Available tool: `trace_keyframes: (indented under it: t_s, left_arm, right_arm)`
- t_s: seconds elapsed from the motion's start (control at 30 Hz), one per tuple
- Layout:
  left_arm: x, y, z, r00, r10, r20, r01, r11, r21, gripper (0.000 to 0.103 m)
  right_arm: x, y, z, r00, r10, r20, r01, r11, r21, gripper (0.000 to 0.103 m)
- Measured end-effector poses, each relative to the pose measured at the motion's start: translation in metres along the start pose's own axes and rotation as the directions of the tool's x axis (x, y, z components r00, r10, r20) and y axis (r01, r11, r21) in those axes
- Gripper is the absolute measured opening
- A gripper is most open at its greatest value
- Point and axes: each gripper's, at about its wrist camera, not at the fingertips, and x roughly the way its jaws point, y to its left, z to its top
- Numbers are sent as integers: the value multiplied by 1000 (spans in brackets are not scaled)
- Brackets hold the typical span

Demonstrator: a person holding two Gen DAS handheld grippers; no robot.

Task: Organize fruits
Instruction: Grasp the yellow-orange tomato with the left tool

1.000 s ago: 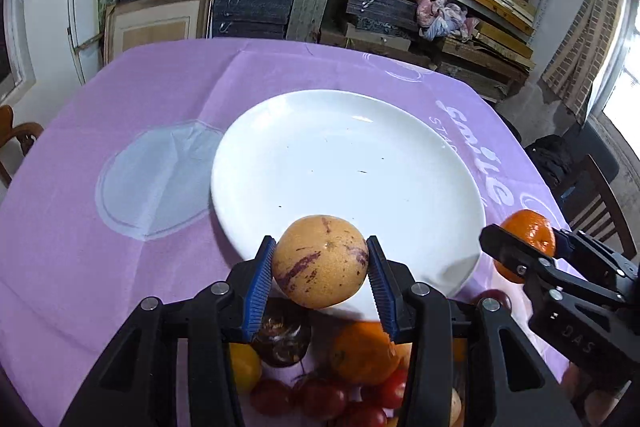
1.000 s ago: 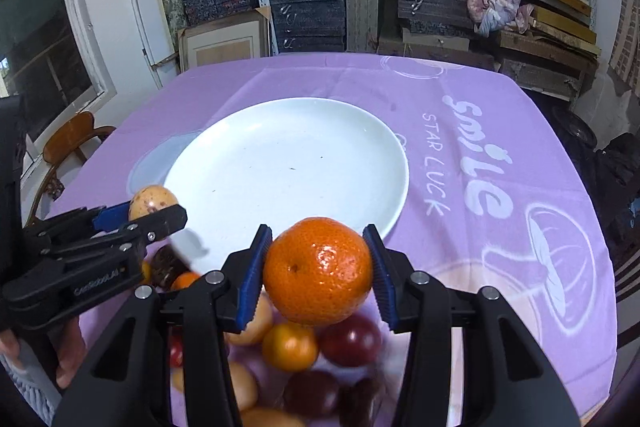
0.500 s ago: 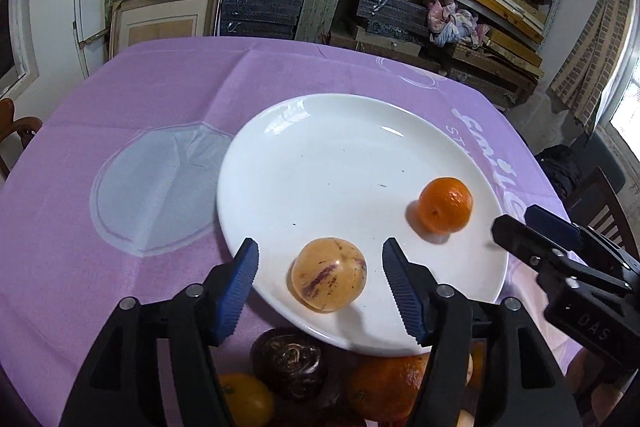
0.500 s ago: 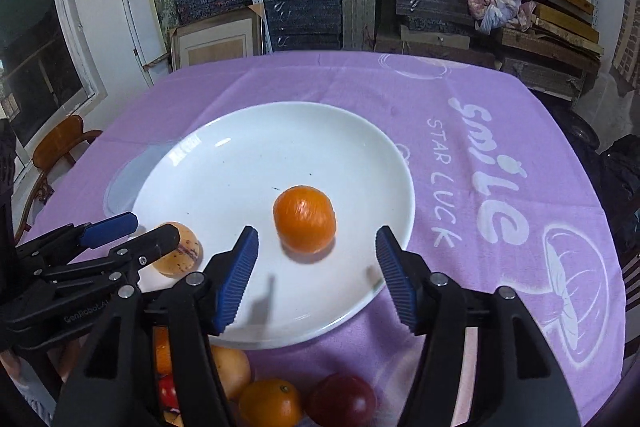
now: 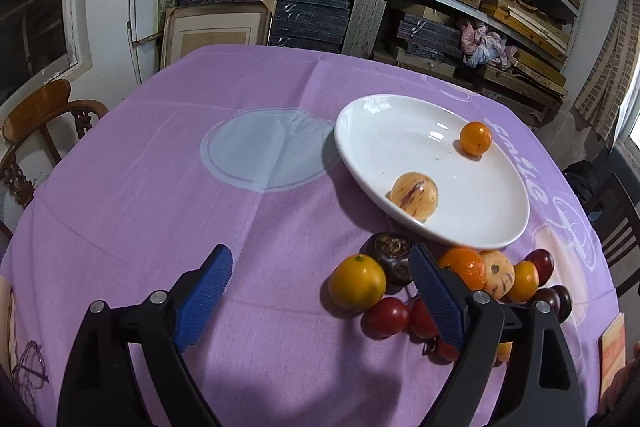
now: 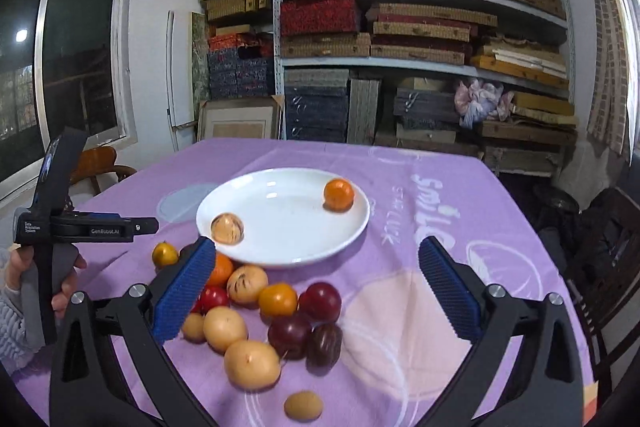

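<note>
**Two fruits on the plate**

We saw a white plate (image 6: 352,231) on the purple worktop (image 5: 160,211). An orange (image 6: 338,194) sat at the far right of the plate. A yellow fruit with purple stripes (image 6: 227,229) sat at its near left edge. The two were well apart.

Our left gripper (image 5: 320,301) hung over bare cloth. Its blue fingers (image 5: 204,297) were spread wide and opening, with nothing between them. Our right gripper (image 6: 320,293) was spread wide and opening too, and it pinched nothing.

A pile of fruit (image 6: 280,311) lay on the worktop just in front of the plate, under the right gripper. One small brown fruit (image 6: 303,405) lay apart, nearest to us.
</note>
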Motion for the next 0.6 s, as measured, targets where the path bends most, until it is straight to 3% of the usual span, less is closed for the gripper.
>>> trace_keyframes:
  t_s: [0.23, 0.33, 0.47, 0.6]
  left_arm:
    - [5, -27, -19, 998, 47, 44, -53, 988, 144, 91]
    - [16, -35, -26, 998, 63, 27, -68, 976, 209, 91]
    - [27, -21, -25, 999, 45, -5, -43, 986, 163, 91]
    - [33, -4, -20, 997, 71, -19, -68, 992, 106, 94]
  right_arm:
    - [5, -7, -22, 999, -8, -38, 10, 999, 49, 99]
    - [9, -17, -22, 998, -3, -59, 9, 995, 103, 99]
    - [14, -32, -24, 995, 42, -86, -24, 978, 205, 99]
    - [18, -40, -26, 993, 53, -108, -24, 967, 254, 99]
